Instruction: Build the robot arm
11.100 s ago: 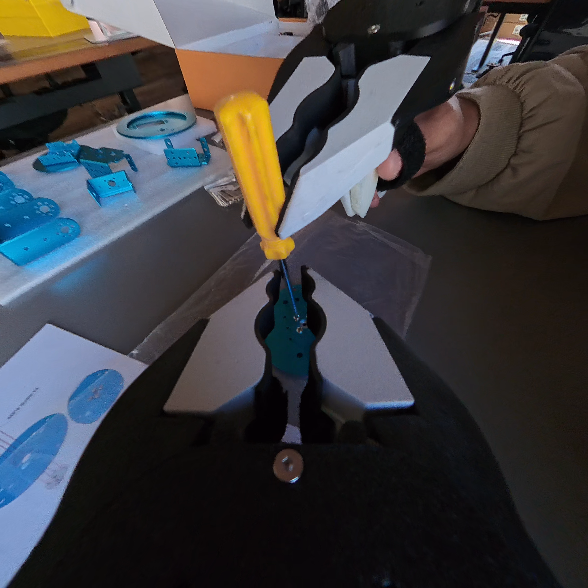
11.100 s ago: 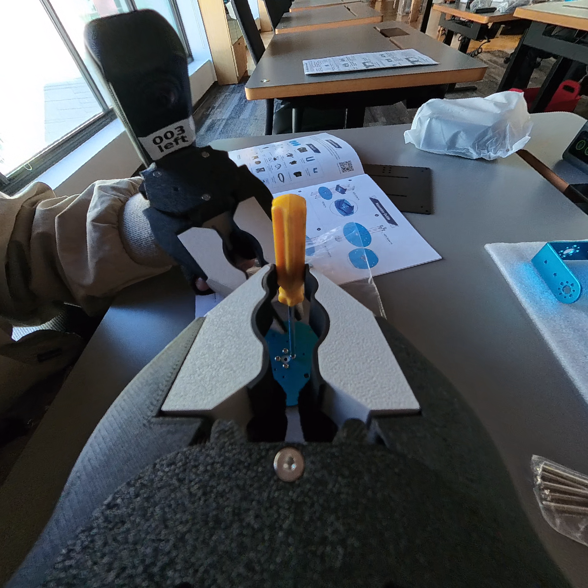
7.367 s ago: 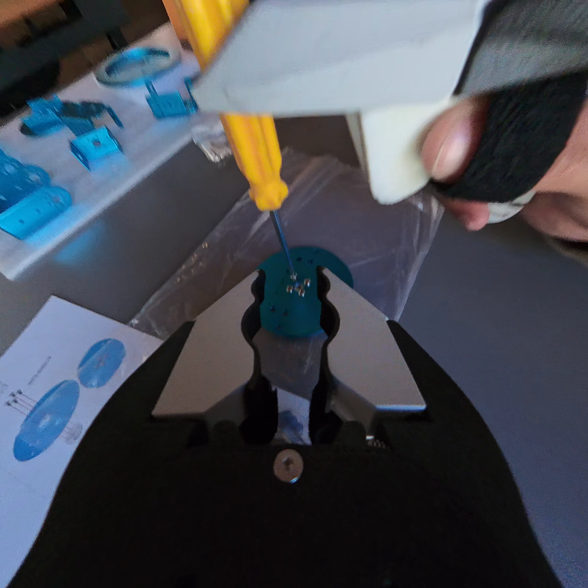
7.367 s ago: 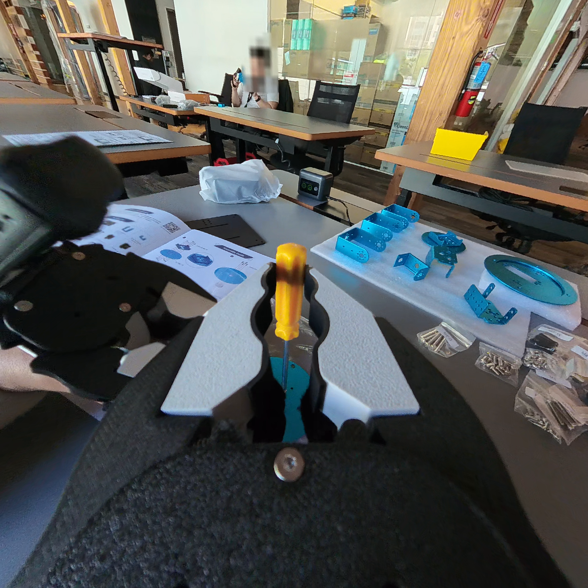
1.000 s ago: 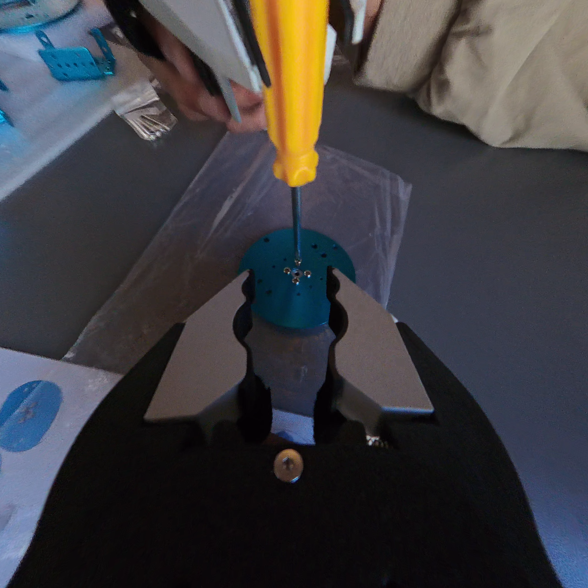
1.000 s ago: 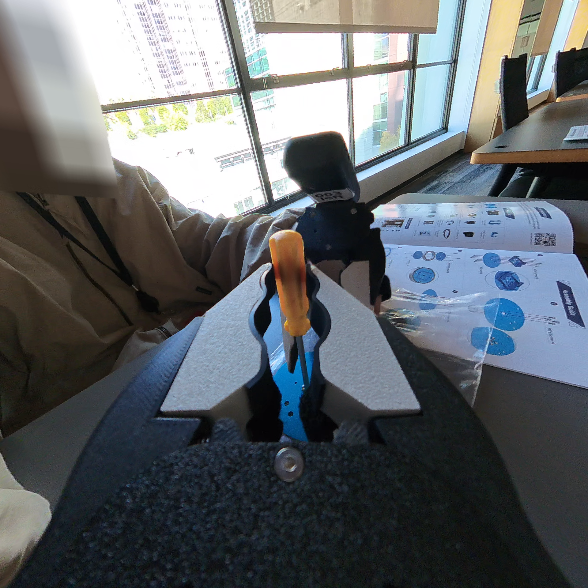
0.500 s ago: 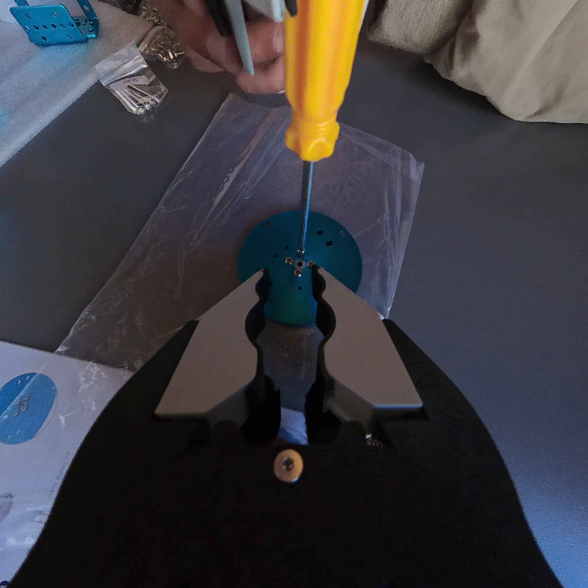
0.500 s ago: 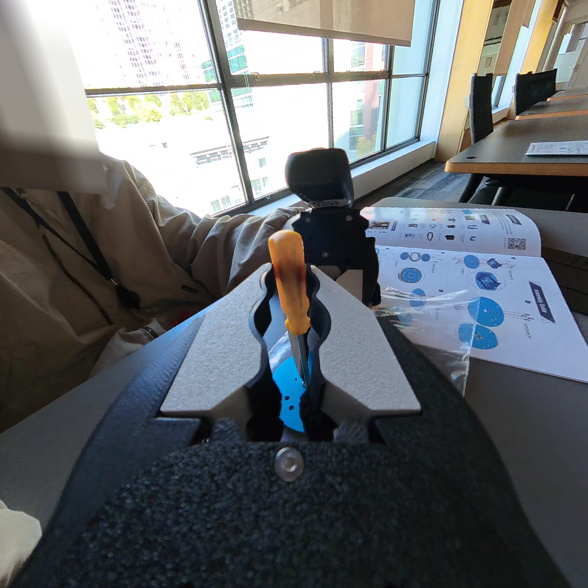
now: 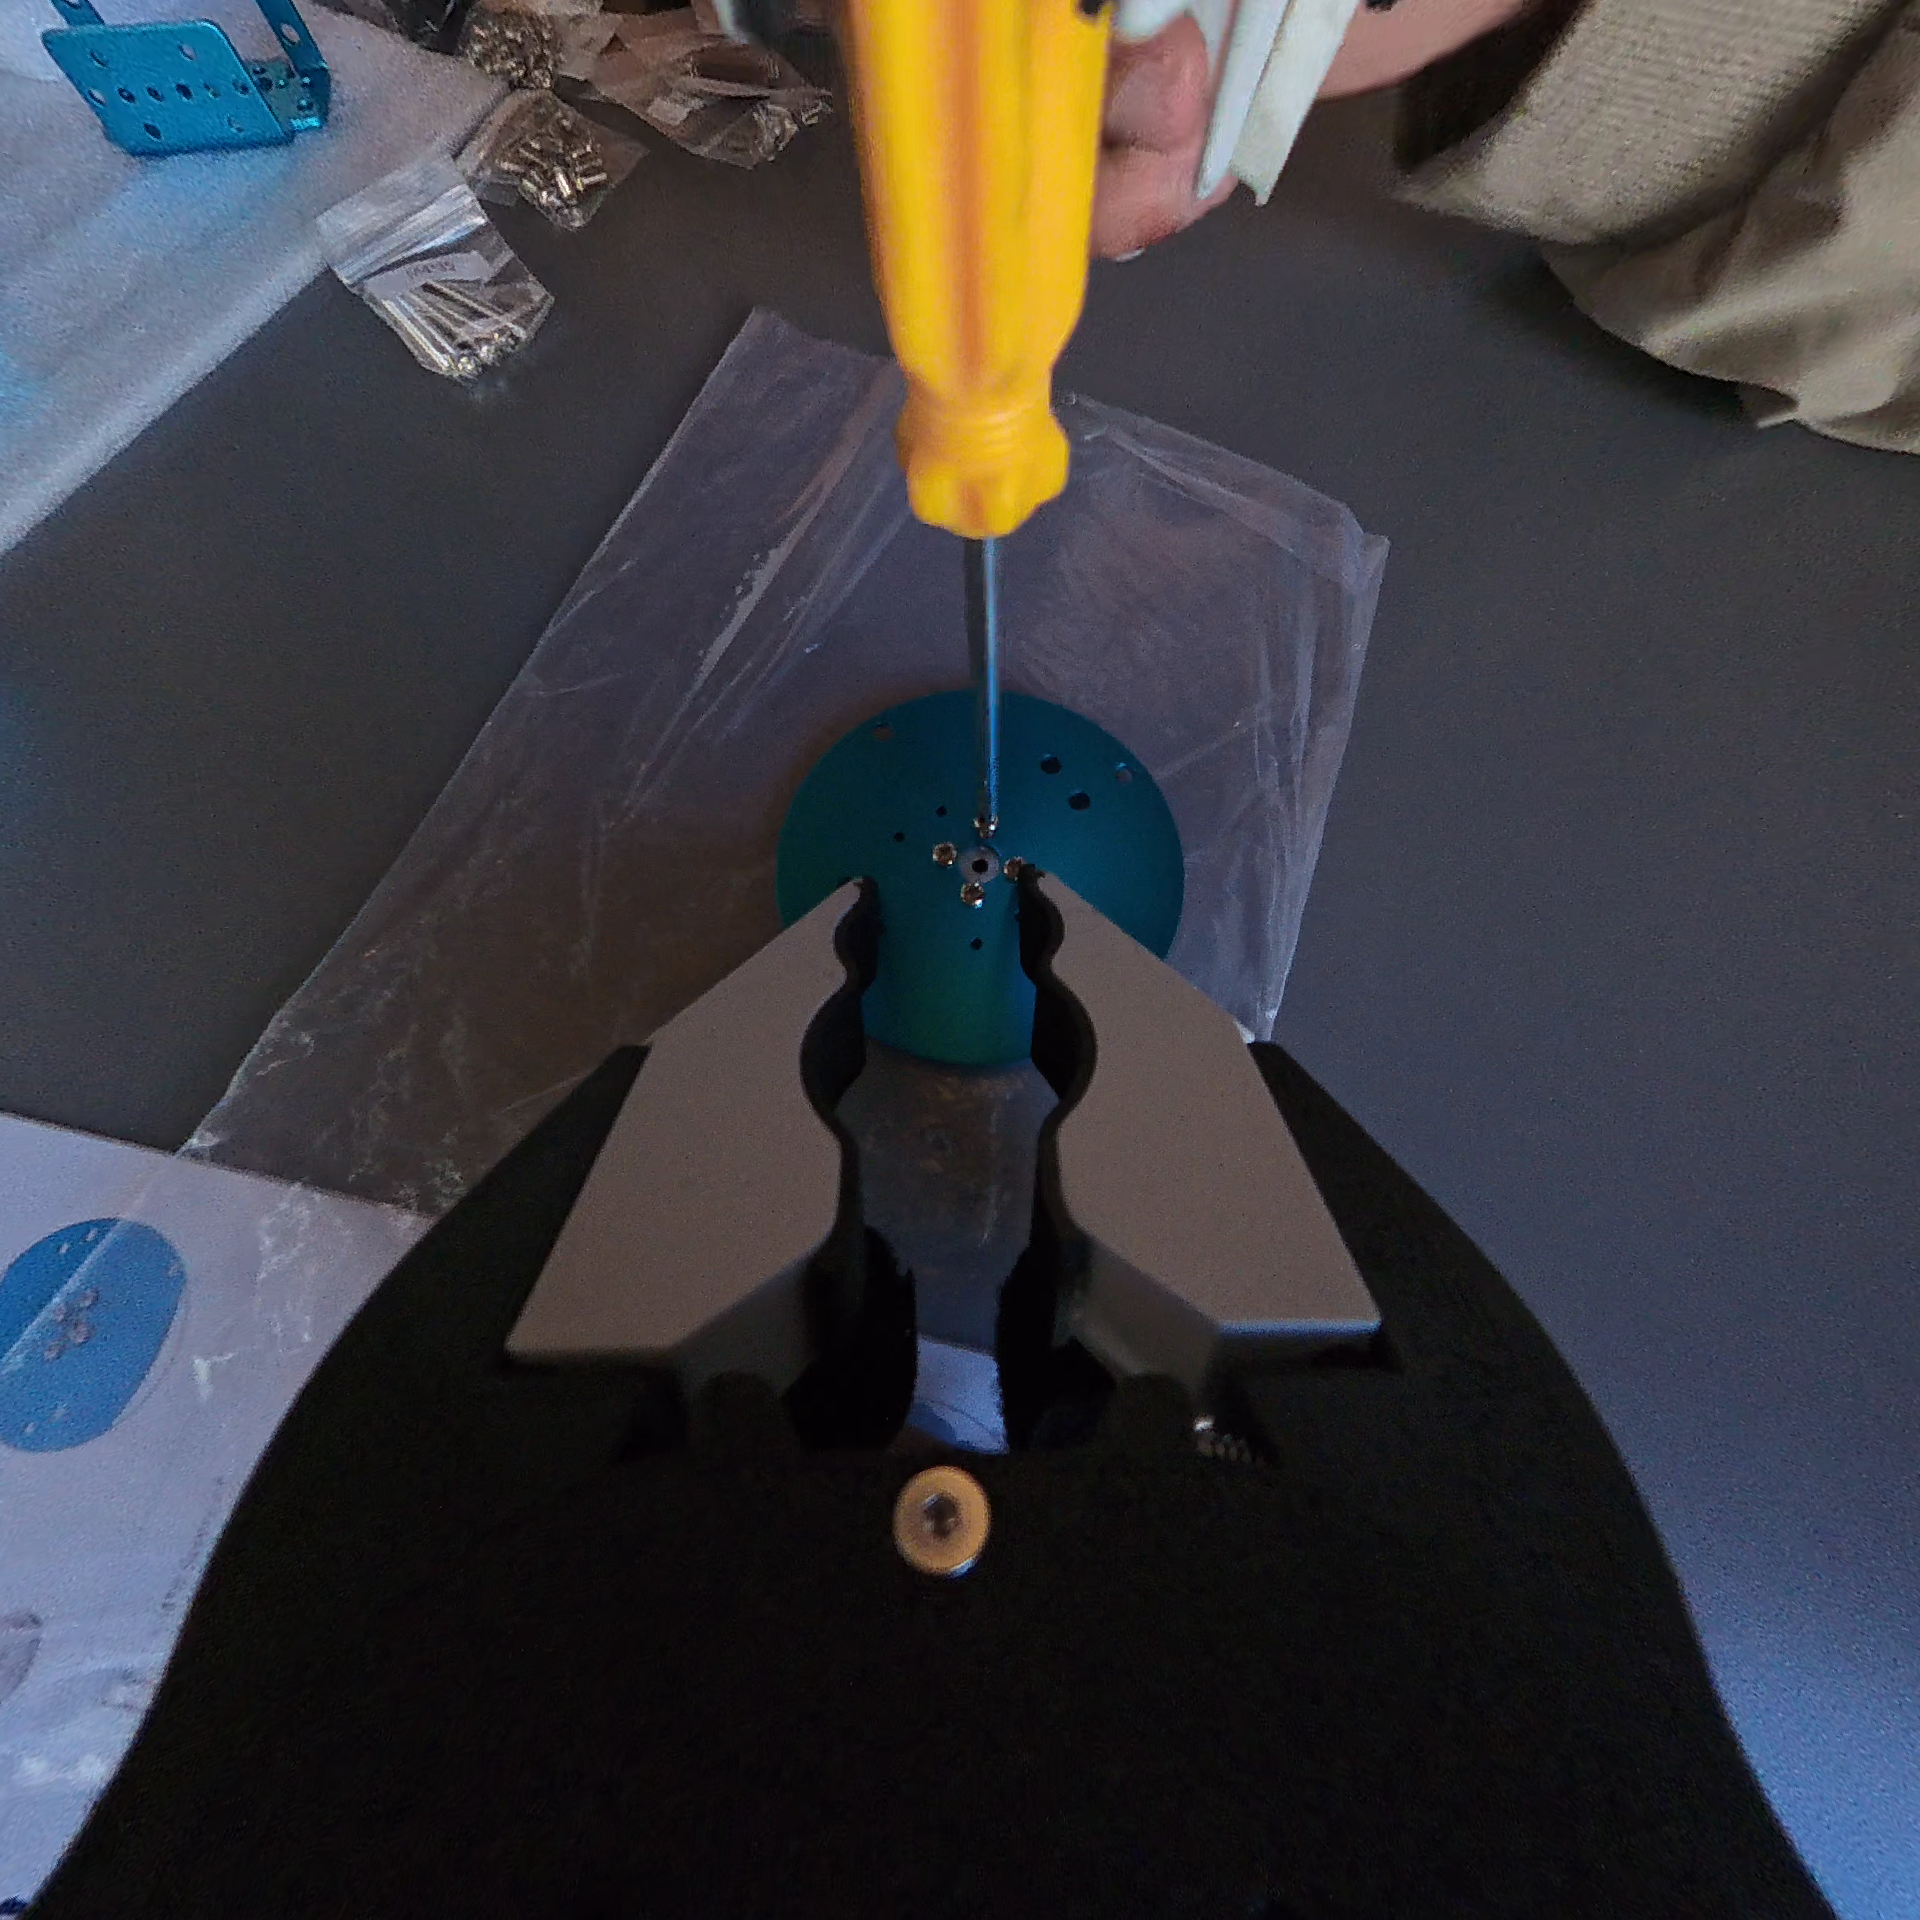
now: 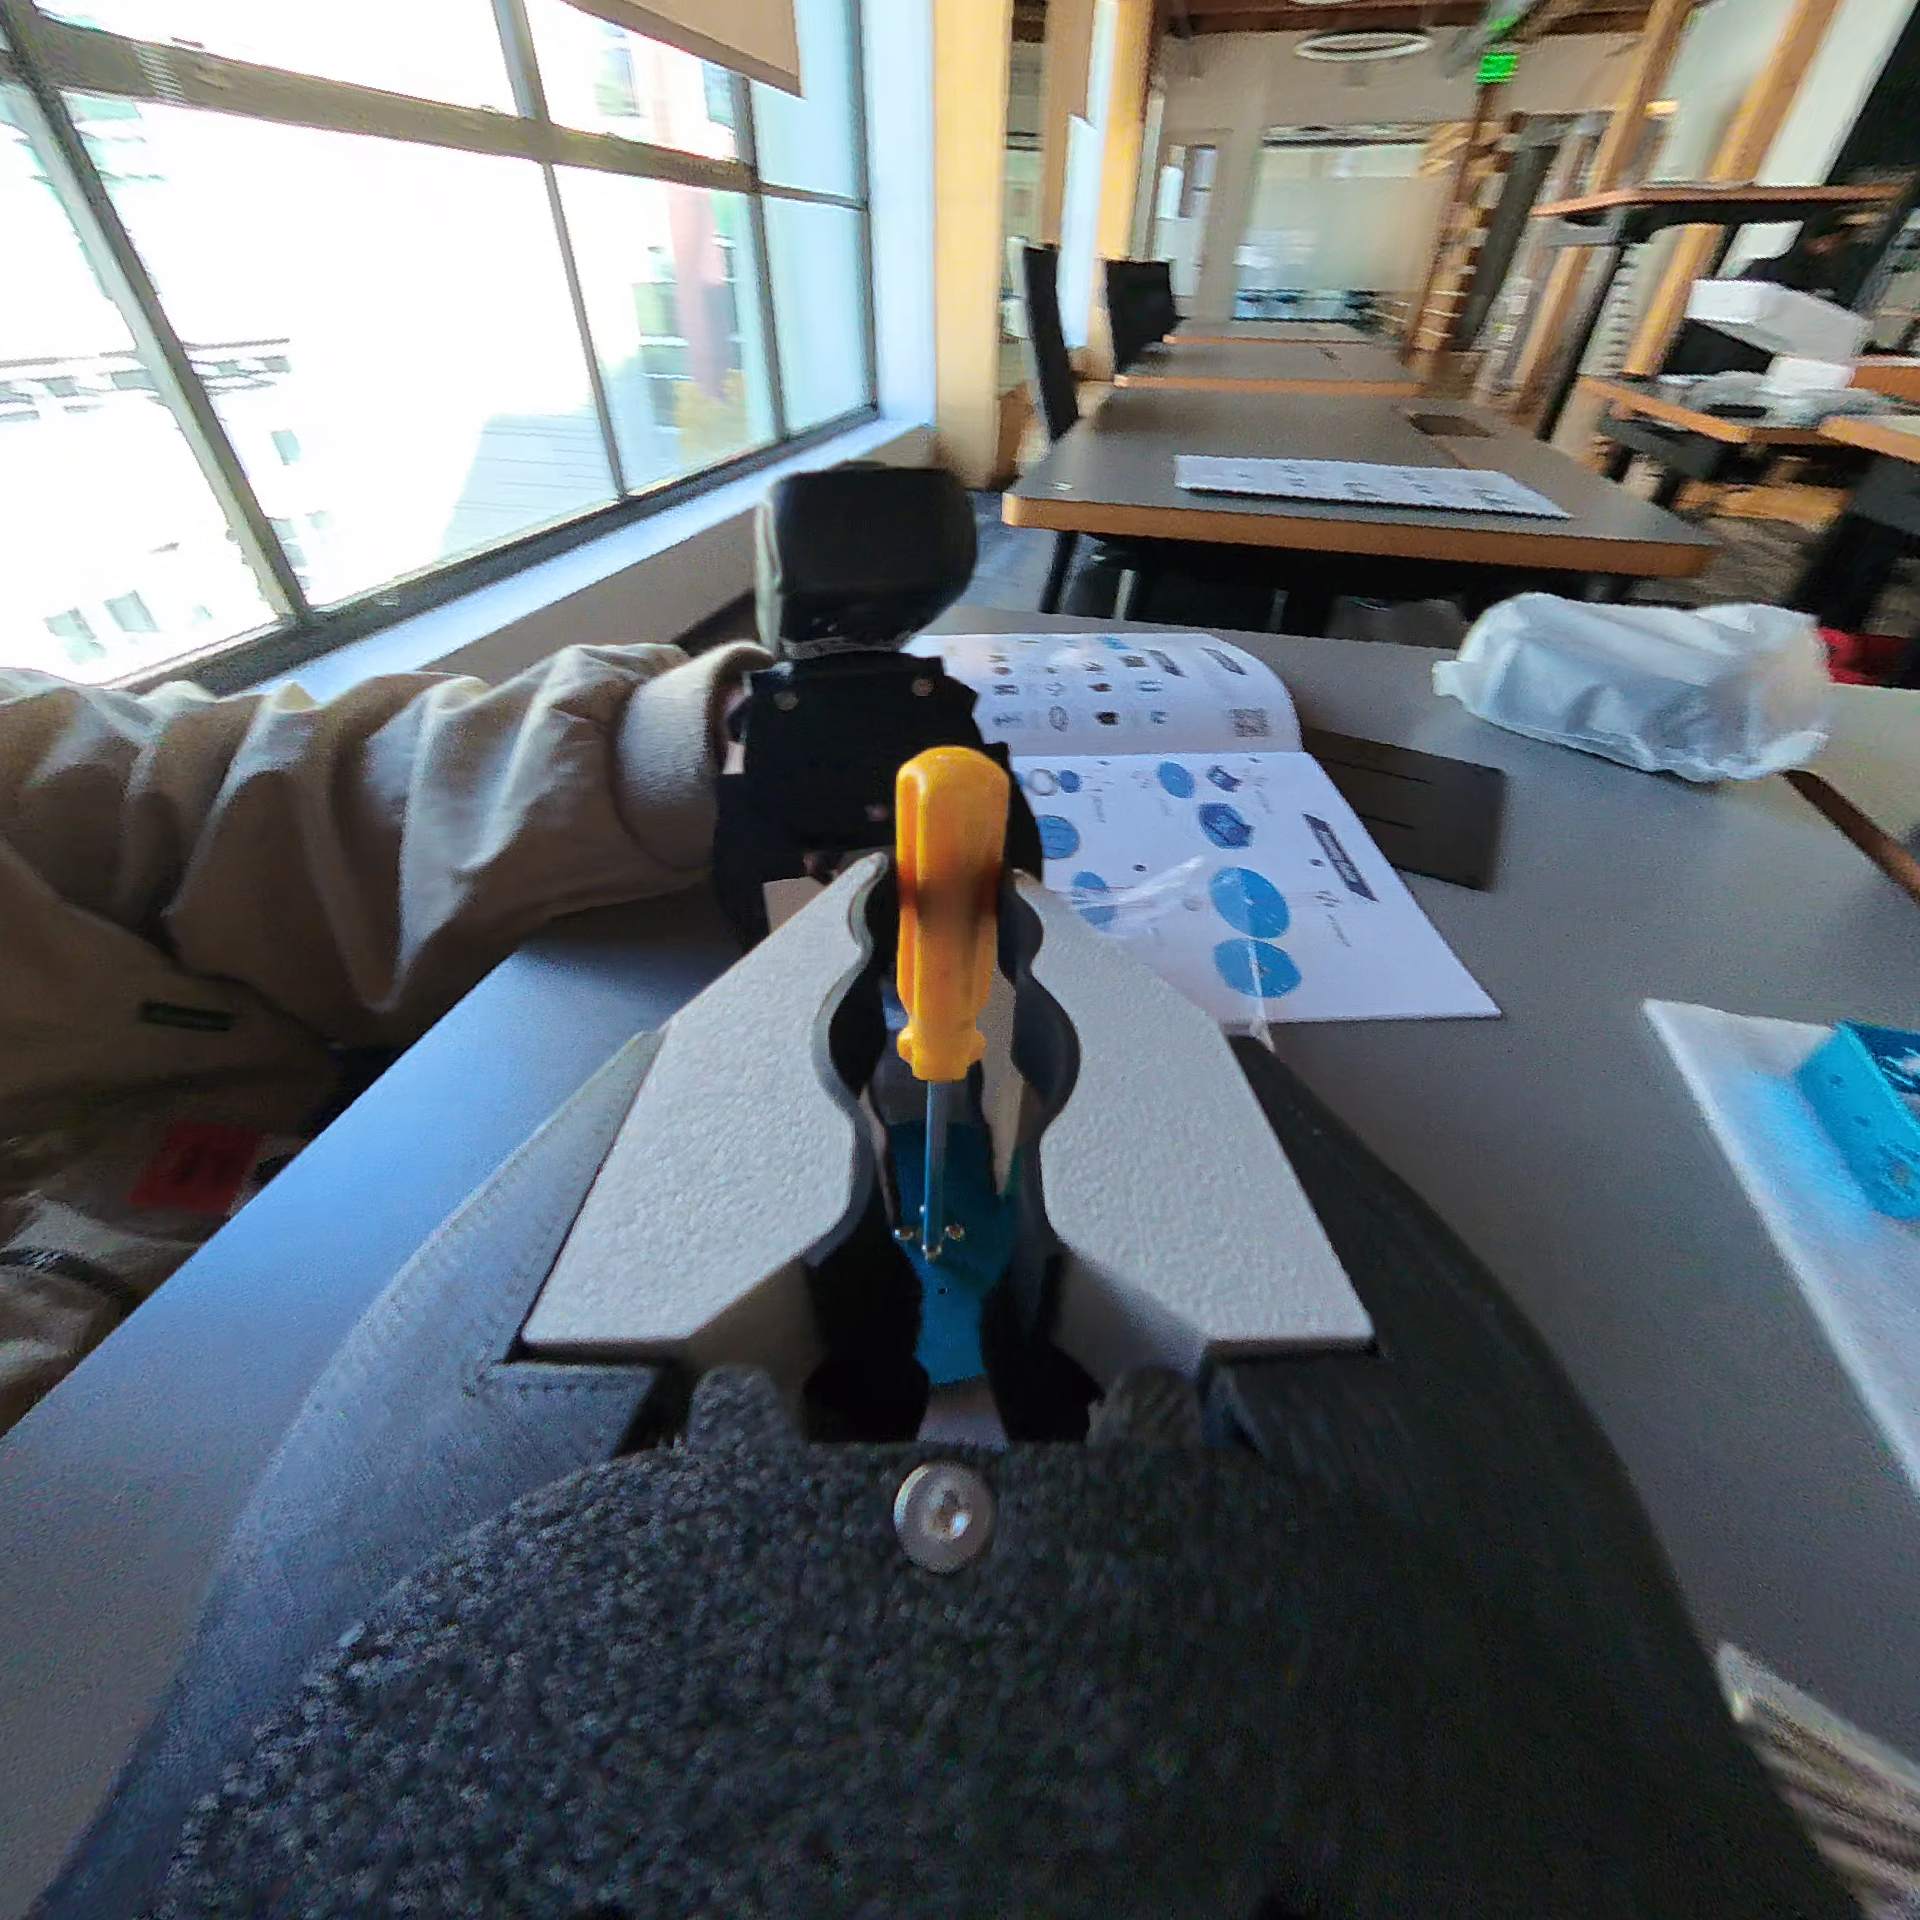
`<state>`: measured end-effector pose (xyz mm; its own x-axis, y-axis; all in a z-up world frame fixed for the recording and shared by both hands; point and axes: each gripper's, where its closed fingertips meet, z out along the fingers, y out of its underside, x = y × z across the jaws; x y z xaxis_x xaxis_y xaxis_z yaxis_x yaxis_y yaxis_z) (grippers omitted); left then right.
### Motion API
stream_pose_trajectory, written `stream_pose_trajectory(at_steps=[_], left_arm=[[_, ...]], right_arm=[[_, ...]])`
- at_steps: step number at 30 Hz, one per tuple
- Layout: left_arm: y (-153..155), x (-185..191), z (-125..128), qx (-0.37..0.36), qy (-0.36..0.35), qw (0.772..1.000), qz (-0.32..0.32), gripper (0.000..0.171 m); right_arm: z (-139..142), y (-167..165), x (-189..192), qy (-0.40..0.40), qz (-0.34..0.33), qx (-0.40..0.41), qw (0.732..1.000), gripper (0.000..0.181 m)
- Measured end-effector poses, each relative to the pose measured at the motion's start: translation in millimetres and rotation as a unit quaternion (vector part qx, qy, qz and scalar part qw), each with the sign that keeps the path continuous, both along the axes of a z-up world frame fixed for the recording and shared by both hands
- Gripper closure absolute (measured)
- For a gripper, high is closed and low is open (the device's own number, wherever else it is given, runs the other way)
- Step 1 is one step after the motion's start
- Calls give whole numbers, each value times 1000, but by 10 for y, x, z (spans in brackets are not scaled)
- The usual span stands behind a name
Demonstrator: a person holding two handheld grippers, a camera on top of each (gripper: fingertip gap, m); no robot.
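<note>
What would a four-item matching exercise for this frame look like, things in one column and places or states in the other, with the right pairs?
Things
1. yellow screwdriver
2. blue disc
3. clear plastic bag
4. screw packets

Places or states
A. flat on the grey table, under the disc
B. clamped in the right gripper, tip on a screw
C. lying on the plastic bag, at the fingertips of the left gripper
D. on the table beside the white foam sheet

Pairs: 1-B, 2-C, 3-A, 4-D

screwdriver (image 9: 977,260) handle top cropped, blurred
</note>
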<state>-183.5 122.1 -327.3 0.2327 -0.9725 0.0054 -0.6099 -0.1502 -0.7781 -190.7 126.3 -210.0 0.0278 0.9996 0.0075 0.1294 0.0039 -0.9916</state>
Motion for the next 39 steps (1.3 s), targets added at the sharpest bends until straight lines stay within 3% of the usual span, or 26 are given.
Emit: stream_pose_trajectory(at_steps=[6,12,21,23,29,36,39], left_arm=[[2,5,-1,1,0,1000,1,144],[2,7,-3,0,0,1000,2,145],[-4,9,-5,-2,0,1000,0,149],[-6,8,-6,-4,0,1000,0,150],[-13,13,-7,-5,0,1000,-2,152],[-19,20,0,10,3,1000,-6,154],[3,61,65,39,-5,999,-2,140]], right_arm=[[2,30,9,17,-113,16,993,163],[-5,95,44,-4,-241,51,969,164],[-8,151,153,-10,-422,82,903,163],[-21,182,262,-20,-482,82,872,163],[0,90,202,-32,-518,122,846,163],[-2,85,226,-21,-518,105,849,163],[-6,86,213,-19,-511,101,853,163]])
